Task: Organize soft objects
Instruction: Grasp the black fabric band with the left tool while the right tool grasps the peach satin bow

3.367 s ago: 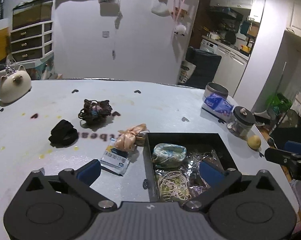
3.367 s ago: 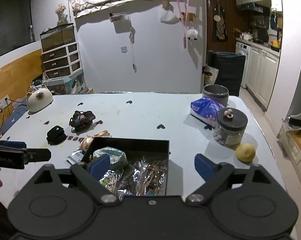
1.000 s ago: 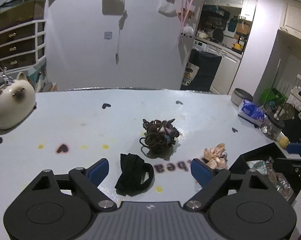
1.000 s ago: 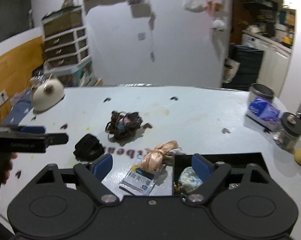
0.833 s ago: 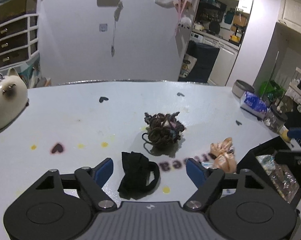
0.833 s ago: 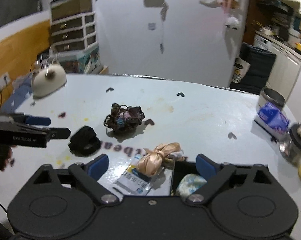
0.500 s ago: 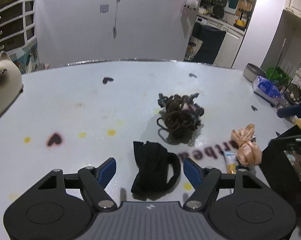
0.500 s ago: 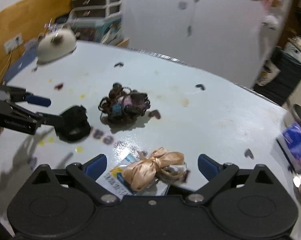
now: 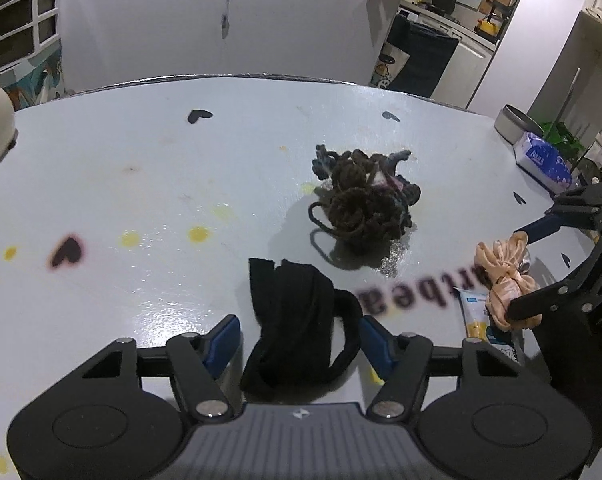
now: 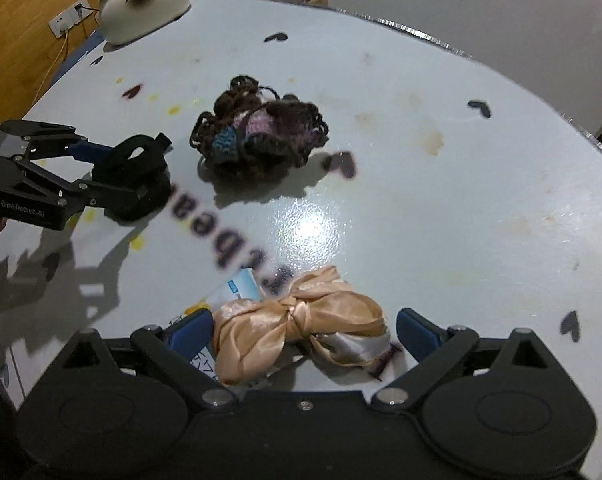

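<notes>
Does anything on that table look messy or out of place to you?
The tabletop is stained: yellow spots and a brownish blotch. A small printed packet lies partly under the peach satin bow, an odd item among soft things.

A pale table point(image 9: 141, 168) printed with dark hearts, yellow dots and blurred lettering carries everything. On it lie a black band point(image 9: 297, 320), a dark yarn bundle point(image 9: 365, 204) beyond it, and a peach satin bow point(image 10: 297, 324) resting partly on a small packet point(image 10: 237, 292). At the far right edge stand a metal tin point(image 9: 515, 122) and a blue tissue pack point(image 9: 543, 160). A cream cat-shaped object point(image 10: 145, 0) sits at the far left corner.
</notes>
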The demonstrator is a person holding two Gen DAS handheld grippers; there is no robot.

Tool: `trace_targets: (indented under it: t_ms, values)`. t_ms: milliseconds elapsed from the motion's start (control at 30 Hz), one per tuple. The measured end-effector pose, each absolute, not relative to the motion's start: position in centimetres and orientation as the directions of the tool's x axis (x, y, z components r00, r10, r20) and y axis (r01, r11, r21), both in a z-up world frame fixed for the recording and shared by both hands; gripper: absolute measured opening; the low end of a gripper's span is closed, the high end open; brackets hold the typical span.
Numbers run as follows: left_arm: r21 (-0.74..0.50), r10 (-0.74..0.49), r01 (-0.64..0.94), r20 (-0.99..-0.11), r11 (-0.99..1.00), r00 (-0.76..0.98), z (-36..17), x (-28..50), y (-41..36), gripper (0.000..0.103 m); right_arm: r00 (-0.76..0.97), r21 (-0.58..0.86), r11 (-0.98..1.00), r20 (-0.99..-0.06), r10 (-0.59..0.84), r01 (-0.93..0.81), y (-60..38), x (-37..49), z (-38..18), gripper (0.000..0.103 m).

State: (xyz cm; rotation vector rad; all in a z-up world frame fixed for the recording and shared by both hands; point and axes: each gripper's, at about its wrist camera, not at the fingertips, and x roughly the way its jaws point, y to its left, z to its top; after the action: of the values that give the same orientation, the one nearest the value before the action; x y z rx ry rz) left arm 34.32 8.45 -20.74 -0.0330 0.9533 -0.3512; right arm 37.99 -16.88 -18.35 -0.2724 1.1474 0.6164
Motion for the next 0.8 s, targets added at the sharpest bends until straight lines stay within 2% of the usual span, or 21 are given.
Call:
trace_targets:
  t_ms: [100,233,267,400,567,667,800]
  values:
    - [-0.18,-0.312,0.287,-0.793,0.941,0.524,-20.9,34.6,8.1,0.056,0.253,0.131,0.808,-0.91,0.327,-0.575,-16.7,38.2,-19.0,0.093]
    - [-0.18,-0.313,0.291,-0.794,0.94,0.521,-20.9,34.9,7.8,0.029,0.272,0.146,0.821,-0.899,0.343,-0.552,-16.5,38.1,-19.0,0.084]
    - [-0.178,-0.311,0.289,-0.796,0.94,0.519,-20.8,34.9,7.8,0.027,0.28,0.151,0.825,-0.895,0.348,-0.545,-16.5,38.0,-18.9,0.081]
    - [-0.181,-0.303,0.275,-0.805,0.944,0.51,-20.8,34.7,8.0,0.025,0.307,0.157,0.836,-0.881,0.359,-0.526,-16.3,37.5,-18.3,0.068]
    - [-0.184,-0.299,0.261,-0.8,0.948,0.52,-20.3,33.9,8.3,0.024,0.342,0.161,0.851,-0.866,0.366,-0.501,-16.0,36.6,-17.6,0.044]
    - [-0.191,-0.301,0.253,-0.794,0.948,0.529,-19.8,33.3,8.5,0.024,0.362,0.149,0.859,-0.861,0.357,-0.491,-15.6,36.0,-17.3,0.033]
    - [-0.192,-0.301,0.249,-0.785,0.949,0.541,-19.1,32.5,8.5,0.024,0.397,0.127,0.874,-0.854,0.337,-0.47,-15.1,35.3,-16.9,0.023]
